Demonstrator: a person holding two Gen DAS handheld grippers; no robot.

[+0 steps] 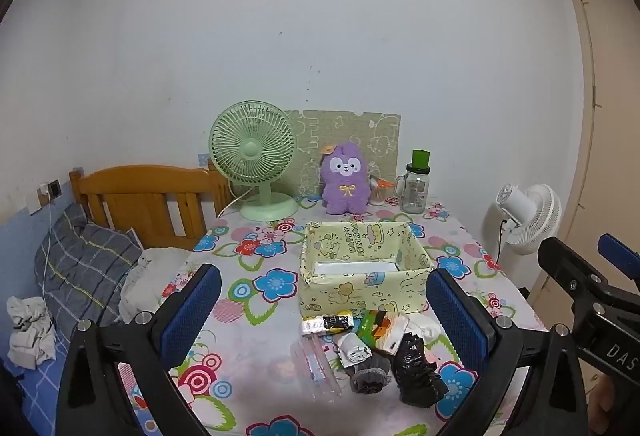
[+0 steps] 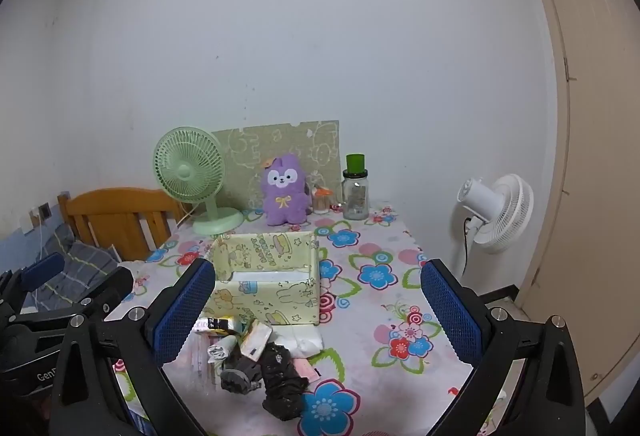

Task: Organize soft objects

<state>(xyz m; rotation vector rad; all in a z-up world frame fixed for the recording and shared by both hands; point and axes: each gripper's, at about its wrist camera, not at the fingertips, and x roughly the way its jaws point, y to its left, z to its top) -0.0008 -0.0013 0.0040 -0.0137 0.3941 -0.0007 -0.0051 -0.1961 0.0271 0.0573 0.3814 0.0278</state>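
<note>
Both grippers hover spread and empty over a flower-print desk (image 1: 256, 276) — the left gripper (image 1: 324, 310) and right gripper (image 2: 318, 310) each frame a jumble of soft items (image 1: 372, 352) lying just in front of a yellow cartoon-print box (image 1: 360, 264), its inside bare. The risk — the crumpled black plastic bag (image 2: 282, 380) overlaps its neighbours, so a pinch could drag several pieces at once or nudge the light box away.

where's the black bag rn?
The crumpled black bag lies on the table, right end of the pile before the yellow box, beside the grey sock.
</note>
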